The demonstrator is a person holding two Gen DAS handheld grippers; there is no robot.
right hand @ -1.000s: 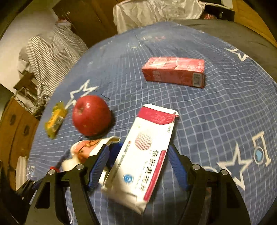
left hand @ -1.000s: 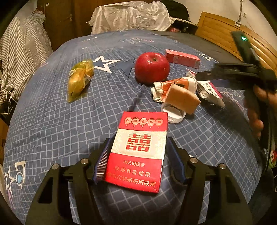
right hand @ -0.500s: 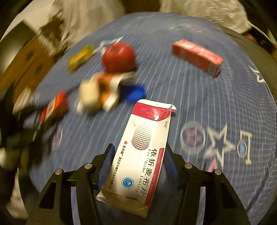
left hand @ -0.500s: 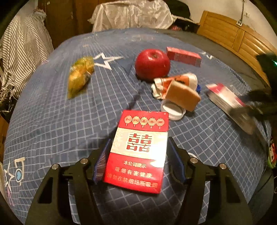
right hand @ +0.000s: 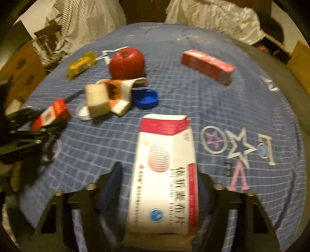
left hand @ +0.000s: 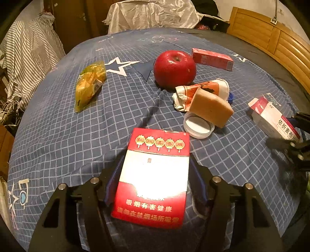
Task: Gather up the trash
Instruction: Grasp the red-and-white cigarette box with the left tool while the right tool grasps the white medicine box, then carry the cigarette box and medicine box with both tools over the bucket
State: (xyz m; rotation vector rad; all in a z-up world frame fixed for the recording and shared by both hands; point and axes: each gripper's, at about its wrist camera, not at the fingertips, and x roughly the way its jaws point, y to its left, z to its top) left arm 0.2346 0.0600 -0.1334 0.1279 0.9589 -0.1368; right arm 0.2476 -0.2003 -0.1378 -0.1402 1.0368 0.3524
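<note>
Looking down over the bed, I saw a blue checked cover printed with stars, a wooden headboard along its far right side, striped cloth heaped off the left edge and a pale crumpled sheet at the far end. My left tongs were clenched on a red cigarette pack, both blue pads pressing its long sides; those jaws had just been closing. My right tongs gripped a white and red medicine box the same way, held above the cover near the bed's right edge. Around the middle lay a red apple, a crumpled orange and white wrapper, a tan sponge tilted onto a clear lid, and a blue cap just beside the wrapper. A red carton sat beyond the apple, a yellow packet well apart to the left. The near left stretch of cover was open, and so was the starred patch by the right tongs.
</note>
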